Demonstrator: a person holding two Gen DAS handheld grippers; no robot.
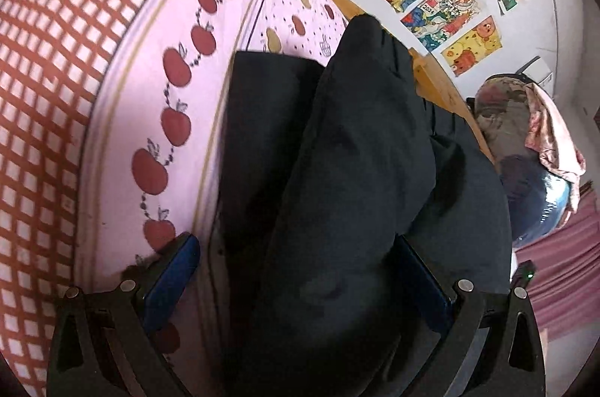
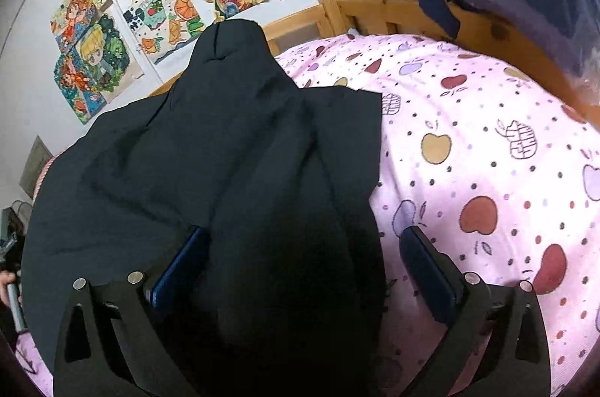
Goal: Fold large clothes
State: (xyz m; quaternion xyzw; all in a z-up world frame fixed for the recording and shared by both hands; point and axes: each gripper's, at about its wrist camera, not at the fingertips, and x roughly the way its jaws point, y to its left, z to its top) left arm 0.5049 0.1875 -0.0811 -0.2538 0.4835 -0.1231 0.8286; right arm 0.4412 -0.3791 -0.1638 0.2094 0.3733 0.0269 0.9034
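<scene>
We are lifting the black garment (image 1: 337, 172) off the bed (image 2: 468, 153) near its headboard edge, both grippers' (image 1: 300, 265) (image 2: 303, 258) jaws spread around bunched cloth; folding is barely beginning.

One black garment (image 2: 232, 179), two grippers (image 1: 300, 269) (image 2: 303, 262), one pink apple-print sheet (image 2: 487, 149), one wooden headboard (image 2: 375, 6).
</scene>
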